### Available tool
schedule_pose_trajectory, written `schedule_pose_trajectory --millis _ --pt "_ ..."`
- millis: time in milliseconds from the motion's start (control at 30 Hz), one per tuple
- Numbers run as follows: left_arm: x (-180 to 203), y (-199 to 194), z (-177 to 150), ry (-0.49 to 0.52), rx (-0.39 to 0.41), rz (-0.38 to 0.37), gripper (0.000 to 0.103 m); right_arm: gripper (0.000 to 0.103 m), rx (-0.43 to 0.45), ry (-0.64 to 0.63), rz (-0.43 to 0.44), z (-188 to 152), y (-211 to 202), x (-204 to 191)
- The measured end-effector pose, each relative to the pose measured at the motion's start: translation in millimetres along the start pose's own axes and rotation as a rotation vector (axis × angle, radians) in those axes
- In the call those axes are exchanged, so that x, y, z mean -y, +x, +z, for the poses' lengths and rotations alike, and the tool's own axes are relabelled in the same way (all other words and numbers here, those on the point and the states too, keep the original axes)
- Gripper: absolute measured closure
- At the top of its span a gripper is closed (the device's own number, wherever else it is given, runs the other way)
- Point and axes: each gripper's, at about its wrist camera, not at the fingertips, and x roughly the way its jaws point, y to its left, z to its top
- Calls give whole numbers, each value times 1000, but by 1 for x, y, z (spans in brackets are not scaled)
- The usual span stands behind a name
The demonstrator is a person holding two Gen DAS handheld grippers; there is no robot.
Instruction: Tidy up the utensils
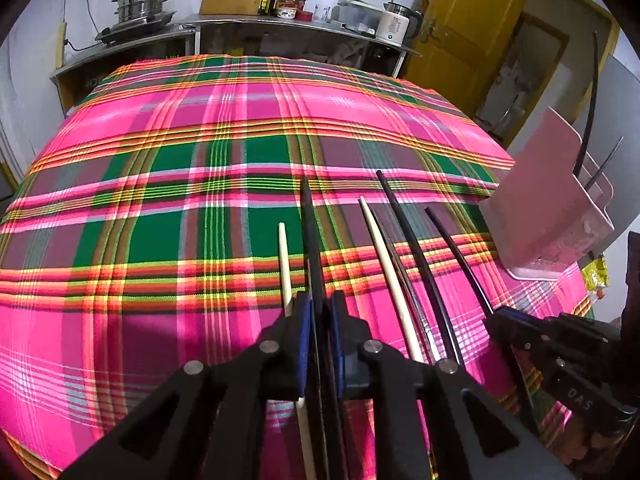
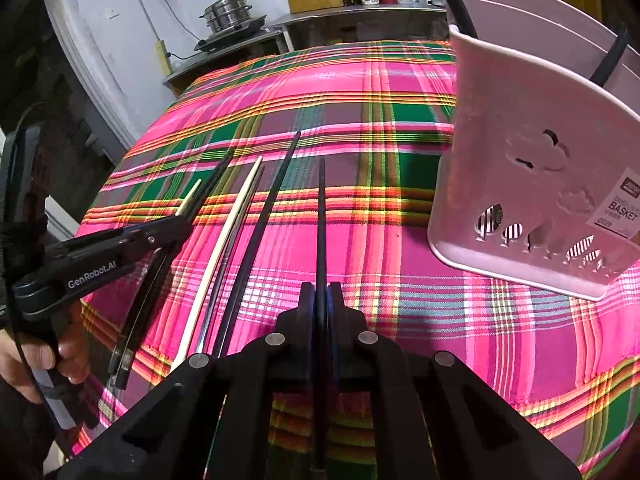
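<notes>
My left gripper (image 1: 319, 308) is shut on a black chopstick (image 1: 310, 232) that points forward over the plaid cloth. My right gripper (image 2: 321, 300) is shut on another black chopstick (image 2: 321, 216); it also shows in the left wrist view (image 1: 500, 316). The left gripper shows at the left of the right wrist view (image 2: 176, 224). Between them lie a cream chopstick (image 2: 236, 220) and a long black chopstick (image 2: 268, 208). A short cream chopstick (image 1: 284, 260) lies beside my left fingers. The pink utensil basket (image 2: 532, 184) stands at the right with black chopsticks (image 1: 588, 120) upright in it.
The table wears a pink and green plaid cloth (image 1: 200, 160). Behind it a metal counter (image 1: 280, 24) carries a steamer pot (image 1: 140, 2), bottles and a white kettle (image 1: 396, 22). A yellow door (image 1: 472, 20) is at the back right.
</notes>
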Motion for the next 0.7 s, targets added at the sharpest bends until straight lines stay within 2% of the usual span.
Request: schedule_pose_trajectory --millis 367,533,700 --pt "-20 -7 -2 -67 40 -43 90 97 7 -2 2 0 1 1" --pt "-24 -4 -2 -72 37 -22 89 97 9 -3 1 1 2 0" --pt "-18 0 3 -28 27 20 88 97 6 -9 -7 4 4 -2"
